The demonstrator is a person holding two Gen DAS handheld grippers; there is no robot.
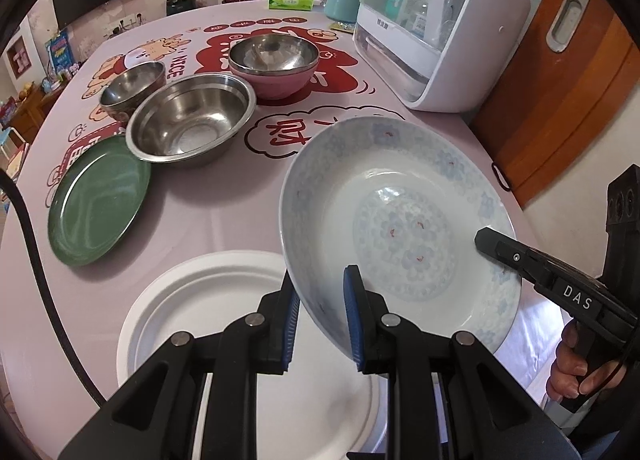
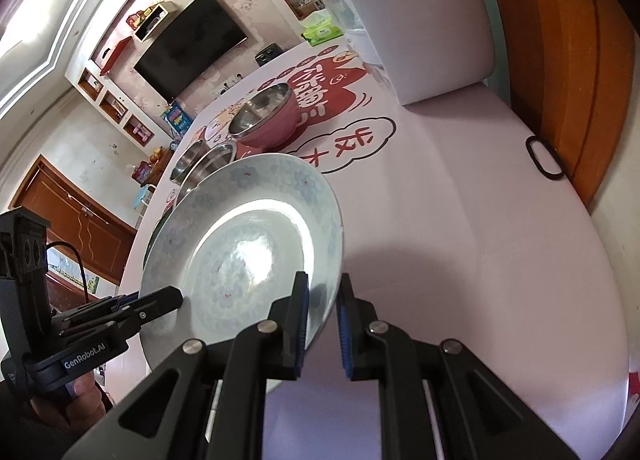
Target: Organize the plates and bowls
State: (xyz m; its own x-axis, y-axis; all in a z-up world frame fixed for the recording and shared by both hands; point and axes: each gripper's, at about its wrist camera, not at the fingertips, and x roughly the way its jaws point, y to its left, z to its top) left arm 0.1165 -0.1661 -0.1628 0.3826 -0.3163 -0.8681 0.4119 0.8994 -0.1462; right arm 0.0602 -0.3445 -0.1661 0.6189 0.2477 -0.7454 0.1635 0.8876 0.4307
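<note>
Bench (image 1: 224,204): round, pink printed cover, carrying all the dishware. White dish cabinet (image 1: 440,24) at the far right edge.

Patterned plate (image 1: 400,228): blue floral, deep, held tilted off the bench, its lower edge over the white plate (image 1: 192,300) lying flat at the near edge.

Green plate (image 1: 98,200) flat to the left. Behind it the large steel bowl (image 1: 192,120), small steel bowl (image 1: 134,86) just beside it, and a pink bowl (image 1: 276,60) with a steel liner further back.

Left gripper (image 1: 322,312): fingers either side of the patterned plate's near rim, clamped on it. Right gripper (image 2: 322,308): pads straddle the opposite rim; the inner pad looks to be touching, but a gap shows at the outer pad, so I cannot tell whether it is truly holding.

Step in hand, as judged: lowering the patterned plate onto the white plate to stack.

Risks:
- Glazed rim held at an edge only; the tilt puts load on the left pads, so the plate could pivot or slip out.
- If the right gripper is loose, the plate hangs from one side and may drop rim-first onto the white plate, chipping either.
- An off-centre set-down would leave the stack rocking near the bench edge.
</note>
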